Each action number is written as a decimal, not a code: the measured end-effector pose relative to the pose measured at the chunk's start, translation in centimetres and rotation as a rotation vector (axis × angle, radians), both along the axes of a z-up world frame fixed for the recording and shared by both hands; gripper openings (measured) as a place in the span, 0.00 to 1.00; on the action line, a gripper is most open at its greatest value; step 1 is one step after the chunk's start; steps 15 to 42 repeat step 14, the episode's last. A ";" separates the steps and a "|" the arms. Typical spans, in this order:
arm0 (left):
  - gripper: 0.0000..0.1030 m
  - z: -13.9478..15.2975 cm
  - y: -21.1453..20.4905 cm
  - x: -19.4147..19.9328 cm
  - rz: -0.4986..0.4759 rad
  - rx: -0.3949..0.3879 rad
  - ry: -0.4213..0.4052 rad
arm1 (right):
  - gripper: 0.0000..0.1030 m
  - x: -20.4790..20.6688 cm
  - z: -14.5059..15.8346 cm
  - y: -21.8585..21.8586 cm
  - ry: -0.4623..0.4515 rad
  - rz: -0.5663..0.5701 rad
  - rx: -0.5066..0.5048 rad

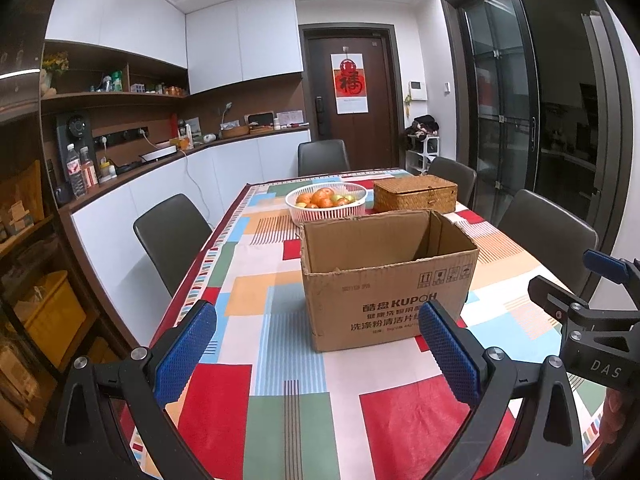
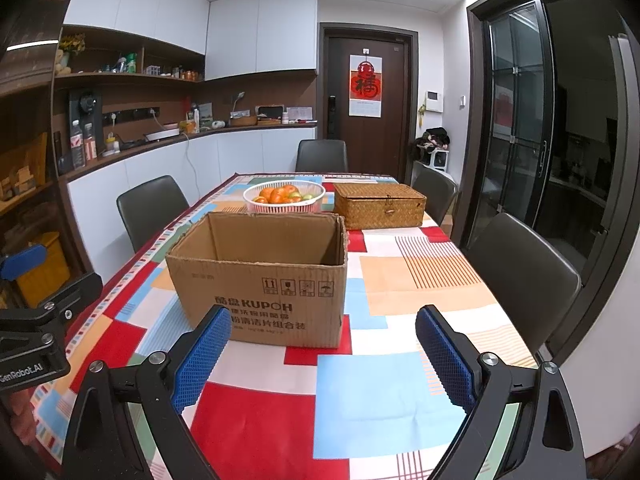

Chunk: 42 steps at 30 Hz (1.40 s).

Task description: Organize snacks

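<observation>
Both the left hand-held gripper (image 1: 316, 356) and right hand-held gripper (image 2: 324, 356) are spread wide, empty, above the surface's (image 2: 384, 392) near edge; cardboard box (image 2: 264, 276) stands open just beyond.

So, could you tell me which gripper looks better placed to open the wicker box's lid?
Probably right: the wicker box sits on the right gripper's side of the cardboard box.
</observation>
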<state>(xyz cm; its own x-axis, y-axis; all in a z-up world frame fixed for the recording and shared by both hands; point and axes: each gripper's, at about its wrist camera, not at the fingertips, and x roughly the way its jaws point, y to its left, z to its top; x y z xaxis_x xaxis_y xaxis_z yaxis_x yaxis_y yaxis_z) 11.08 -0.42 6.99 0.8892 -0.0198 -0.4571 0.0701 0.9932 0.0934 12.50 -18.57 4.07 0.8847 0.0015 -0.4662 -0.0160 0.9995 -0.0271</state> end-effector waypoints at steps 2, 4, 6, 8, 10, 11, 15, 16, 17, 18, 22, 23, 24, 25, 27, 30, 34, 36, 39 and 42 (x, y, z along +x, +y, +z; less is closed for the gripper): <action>1.00 0.0 0.0 0.0 0.000 -0.001 0.000 | 0.91 0.1 0.0 0.0 0.002 0.001 0.000; 1.00 0.0 0.0 0.0 0.000 -0.001 0.000 | 0.91 0.1 0.0 0.0 0.003 0.000 -0.001; 1.00 0.0 0.0 0.0 0.001 -0.001 0.001 | 0.91 0.1 0.0 0.0 0.005 -0.001 0.001; 1.00 -0.1 0.1 0.0 0.002 -0.005 0.006 | 0.91 0.1 -0.1 -0.1 0.008 0.000 -0.001; 1.00 -0.3 0.2 0.0 0.002 -0.009 0.009 | 0.91 0.2 -0.1 -0.1 0.010 0.000 -0.002; 1.00 -0.3 0.2 0.1 0.002 -0.011 0.010 | 0.91 0.2 -0.1 0.0 0.011 0.001 -0.002; 1.00 -0.4 0.3 0.1 0.003 -0.011 0.013 | 0.91 0.2 -0.2 0.1 0.012 0.001 -0.006; 1.00 -0.4 0.3 0.1 0.003 -0.011 0.013 | 0.91 0.2 -0.2 0.1 0.012 0.001 -0.006; 1.00 -0.4 0.3 0.1 0.003 -0.011 0.013 | 0.91 0.2 -0.2 0.1 0.012 0.001 -0.006; 1.00 -0.4 0.3 0.1 0.003 -0.011 0.013 | 0.91 0.2 -0.2 0.1 0.012 0.001 -0.006; 1.00 -0.4 0.3 0.1 0.003 -0.011 0.013 | 0.91 0.2 -0.2 0.1 0.012 0.001 -0.006; 1.00 -0.4 0.3 0.1 0.003 -0.011 0.013 | 0.91 0.2 -0.2 0.1 0.012 0.001 -0.006; 1.00 -0.4 0.3 0.1 0.003 -0.011 0.013 | 0.91 0.2 -0.2 0.1 0.012 0.001 -0.006; 1.00 -0.4 0.3 0.1 0.003 -0.011 0.013 | 0.91 0.2 -0.2 0.1 0.012 0.001 -0.006; 1.00 -0.4 0.3 0.1 0.003 -0.011 0.013 | 0.91 0.2 -0.2 0.1 0.012 0.001 -0.006; 1.00 -0.4 0.3 0.1 0.003 -0.011 0.013 | 0.91 0.2 -0.2 0.1 0.012 0.001 -0.006; 1.00 -0.4 0.3 0.1 0.003 -0.011 0.013 | 0.91 0.2 -0.2 0.1 0.012 0.001 -0.006; 1.00 -0.4 0.3 0.1 0.003 -0.011 0.013 | 0.91 0.2 -0.2 0.1 0.012 0.001 -0.006; 1.00 -0.4 0.3 0.1 0.003 -0.011 0.013 | 0.91 0.2 -0.2 0.1 0.012 0.001 -0.006; 1.00 -0.4 0.3 0.1 0.003 -0.011 0.013 | 0.91 0.2 -0.2 0.1 0.012 0.001 -0.006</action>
